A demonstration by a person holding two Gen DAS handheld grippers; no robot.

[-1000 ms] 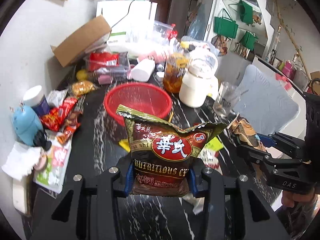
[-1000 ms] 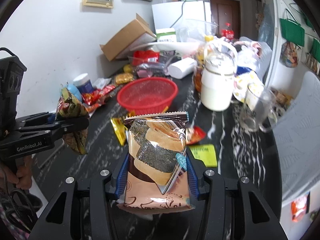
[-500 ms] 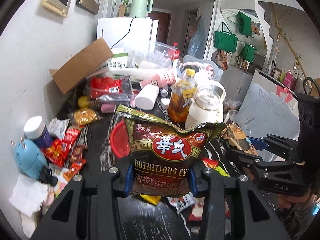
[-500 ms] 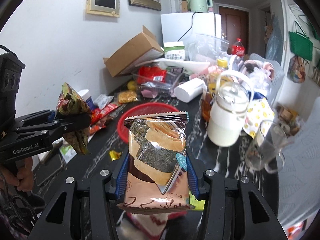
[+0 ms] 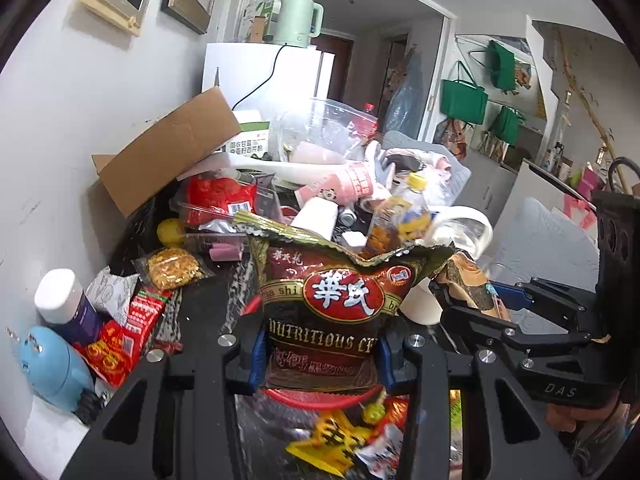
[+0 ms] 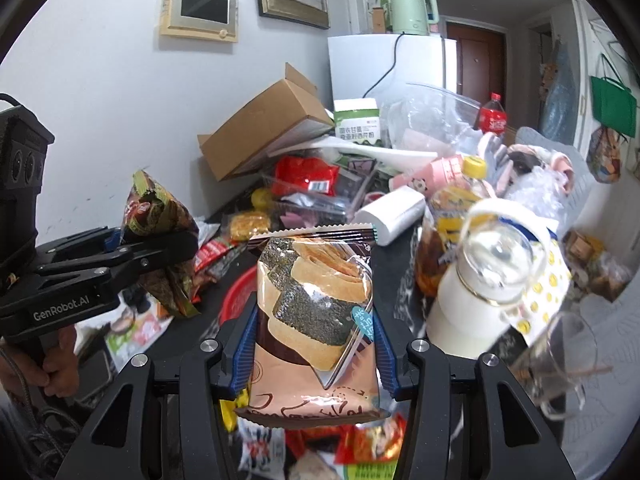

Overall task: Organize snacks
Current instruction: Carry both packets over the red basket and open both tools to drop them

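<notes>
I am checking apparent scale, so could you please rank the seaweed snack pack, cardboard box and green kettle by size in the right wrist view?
1. Seaweed snack pack, enlarged by nearness.
2. Cardboard box.
3. Green kettle, farthest.

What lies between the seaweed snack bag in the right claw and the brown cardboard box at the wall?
In the right wrist view, between the seaweed snack bag and cardboard box lie a red packet and clear wrappers.
</notes>
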